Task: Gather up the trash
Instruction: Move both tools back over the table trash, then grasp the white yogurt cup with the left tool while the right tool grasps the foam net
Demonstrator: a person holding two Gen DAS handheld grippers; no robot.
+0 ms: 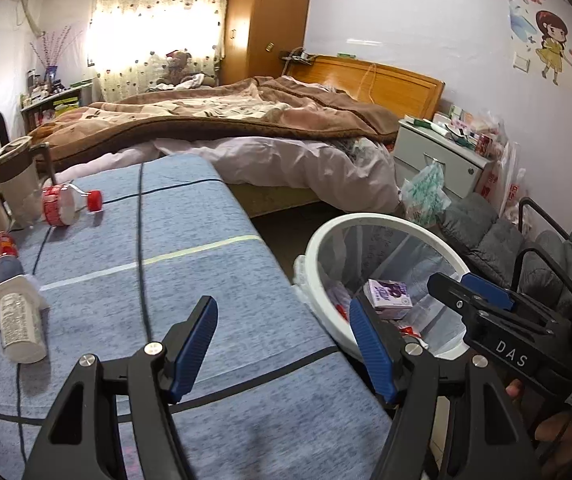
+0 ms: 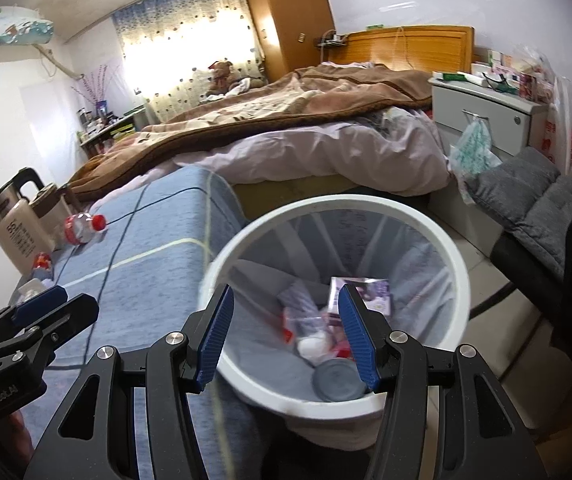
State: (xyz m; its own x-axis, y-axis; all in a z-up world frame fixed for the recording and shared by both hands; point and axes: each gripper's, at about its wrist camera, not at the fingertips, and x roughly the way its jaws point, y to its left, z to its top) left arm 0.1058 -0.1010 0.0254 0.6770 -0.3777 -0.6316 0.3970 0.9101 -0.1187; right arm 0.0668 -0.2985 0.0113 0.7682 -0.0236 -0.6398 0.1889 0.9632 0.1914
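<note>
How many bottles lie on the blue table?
3: a red-capped bottle near the kettle, a red-labelled one at the left edge, a white one nearest. The kettle may hide others.

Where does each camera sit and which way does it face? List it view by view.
Left wrist: on the left gripper, over the blue table; a hand shows.
Right wrist: on the right gripper, above the white bin; no hand is clearly visible.
Shared: bin, table, bed, bottle.
</note>
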